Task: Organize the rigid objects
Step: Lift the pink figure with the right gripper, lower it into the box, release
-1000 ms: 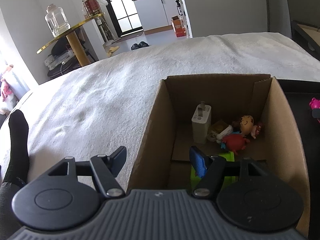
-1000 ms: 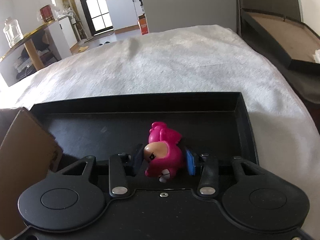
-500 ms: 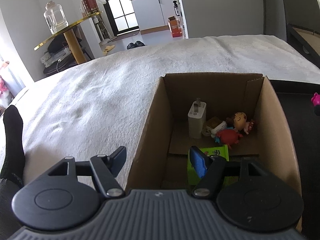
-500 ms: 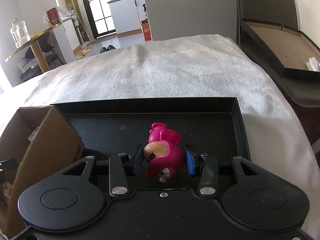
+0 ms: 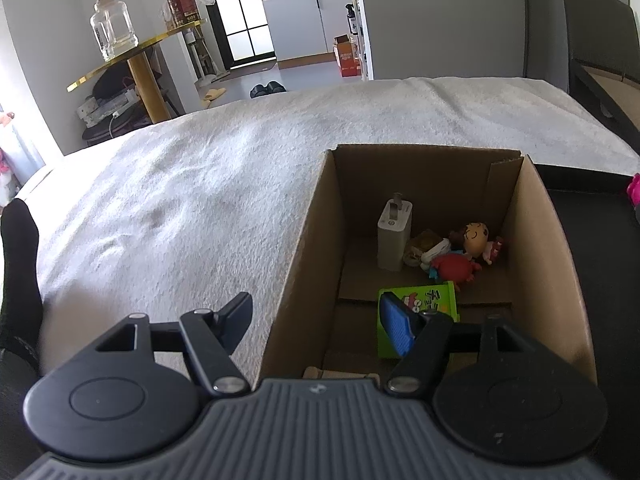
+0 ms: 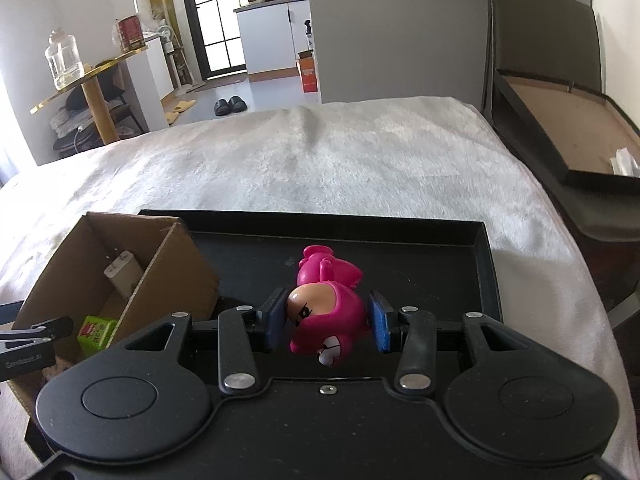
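Right wrist view: the right gripper (image 6: 327, 322) clenches a pink toy figure (image 6: 326, 302) by the sides of its head, raised above a black tray (image 6: 484, 264). The figure's long axis runs away from the camera, head nearest, feet pointing toward the tray's far rim, face turned down and left. Just left of the tray stands an open cardboard box (image 6: 172, 276). Left wrist view: the left gripper (image 5: 316, 322) has its jaws released, straddling the cardboard box's left wall and gripping nothing. Inside the box lie a white charger (image 5: 394, 238), a green carton (image 5: 420, 304) and small toy figures (image 5: 460, 252). Box and tray rest on a white fuzzy blanket (image 5: 200, 208). Beyond the blanket stand a gold-edged side table (image 5: 136, 60) bearing a glass jar (image 5: 112, 28), and a kitchen doorway.
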A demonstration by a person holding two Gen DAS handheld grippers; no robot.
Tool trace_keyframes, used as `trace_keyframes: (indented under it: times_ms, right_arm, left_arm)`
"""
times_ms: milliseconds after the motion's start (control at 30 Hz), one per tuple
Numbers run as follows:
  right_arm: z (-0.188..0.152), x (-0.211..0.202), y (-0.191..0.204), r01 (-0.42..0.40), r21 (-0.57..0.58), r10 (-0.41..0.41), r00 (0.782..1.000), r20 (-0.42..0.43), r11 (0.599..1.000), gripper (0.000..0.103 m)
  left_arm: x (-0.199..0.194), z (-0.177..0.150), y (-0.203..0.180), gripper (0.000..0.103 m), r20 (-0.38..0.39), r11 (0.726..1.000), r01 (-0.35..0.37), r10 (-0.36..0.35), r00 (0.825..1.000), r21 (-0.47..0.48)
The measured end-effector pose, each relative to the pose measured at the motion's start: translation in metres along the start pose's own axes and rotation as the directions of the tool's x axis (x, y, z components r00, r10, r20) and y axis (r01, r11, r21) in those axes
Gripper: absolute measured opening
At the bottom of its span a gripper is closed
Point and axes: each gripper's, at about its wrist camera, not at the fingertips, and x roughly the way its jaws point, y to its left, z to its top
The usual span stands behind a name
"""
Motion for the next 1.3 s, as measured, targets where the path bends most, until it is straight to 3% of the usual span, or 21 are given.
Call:
trace_keyframes:
  times_ms: [533, 1000, 1133, 1300]
  right_arm:
    - [0.005, -0.032, 0.054, -0.001, -0.127, 0.006, 0.999, 0.039, 0.992, 0.042]
    - [0.01, -0.034, 0.125, -0.033, -0.334, 0.056, 0.997, 0.06, 0.942, 0.043]
    - [0.006, -0.029, 0.14, -0.046, -0.368, 0.066, 0.997, 0.041, 0.929, 0.043]
    - [0.003, -0.023, 0.156, -0.076, -0.414, 0.087, 0.996, 0.007, 0.907, 0.043]
  left_arm:
    - [-0.005, -0.005, 0.016, 0.069, 0.006, 0.998, 0.042, -0.042, 0.999, -0.038]
    - [-0.009, -0.005, 0.036, 0.068, 0.034, 0.99, 0.086, -0.083, 0.996, -0.11]
    - [-0.006, -0.005, 0.042, 0.063, 0.034, 0.985, 0.113, -0.109, 0.993, -0.13]
    - [-0.004, -0.005, 0.046, 0.041, 0.03, 0.98, 0.138, -0.135, 0.99, -0.147]
